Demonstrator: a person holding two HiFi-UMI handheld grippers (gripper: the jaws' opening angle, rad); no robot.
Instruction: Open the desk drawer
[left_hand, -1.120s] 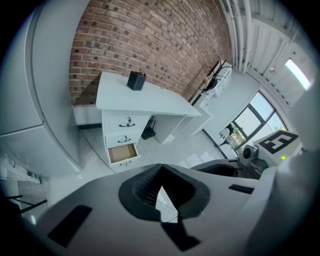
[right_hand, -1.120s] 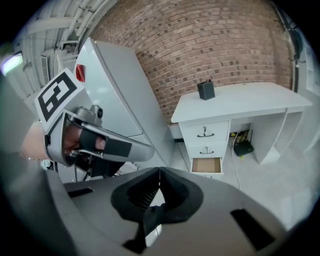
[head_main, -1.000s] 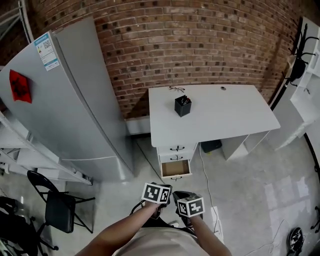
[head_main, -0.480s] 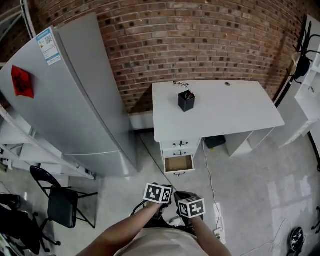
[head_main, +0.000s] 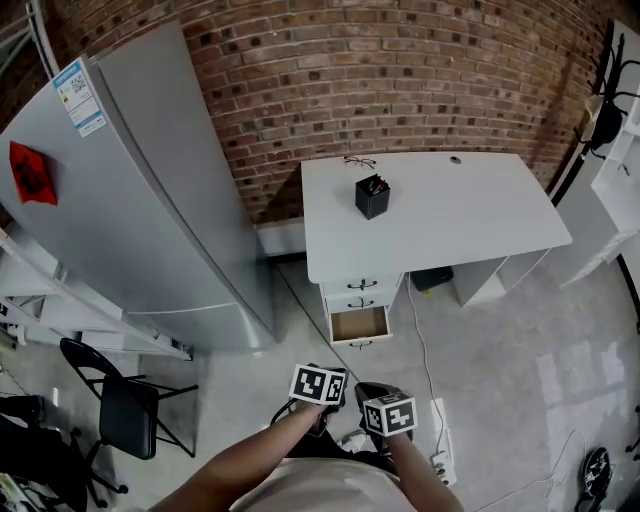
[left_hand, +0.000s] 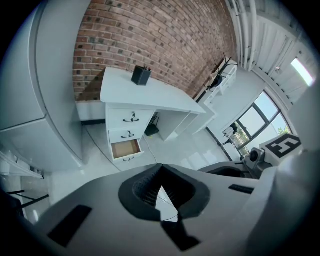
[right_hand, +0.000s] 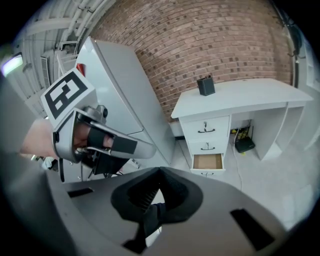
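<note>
The white desk (head_main: 440, 215) stands against the brick wall, with three drawers under its left end. Its bottom drawer (head_main: 360, 325) is pulled out and shows an empty brown inside; the two above it are closed. That open drawer also shows in the left gripper view (left_hand: 125, 148) and the right gripper view (right_hand: 208, 162). Both grippers are held close to my body, well short of the desk. The left gripper (head_main: 320, 388) is shut with nothing in it (left_hand: 161, 192). Beside it, the right gripper (head_main: 388, 414) is shut and empty too (right_hand: 157, 200).
A black pen holder (head_main: 372, 196) and glasses (head_main: 359, 161) lie on the desk. A tall grey fridge (head_main: 150, 200) stands left of the desk, a black folding chair (head_main: 125, 415) nearer left. A cable and a power strip (head_main: 440, 465) lie on the floor to the right.
The head view has shifted slightly, so the desk sits a little higher in the picture. Both grippers stay shut near my body. The bottom drawer stands open throughout.
</note>
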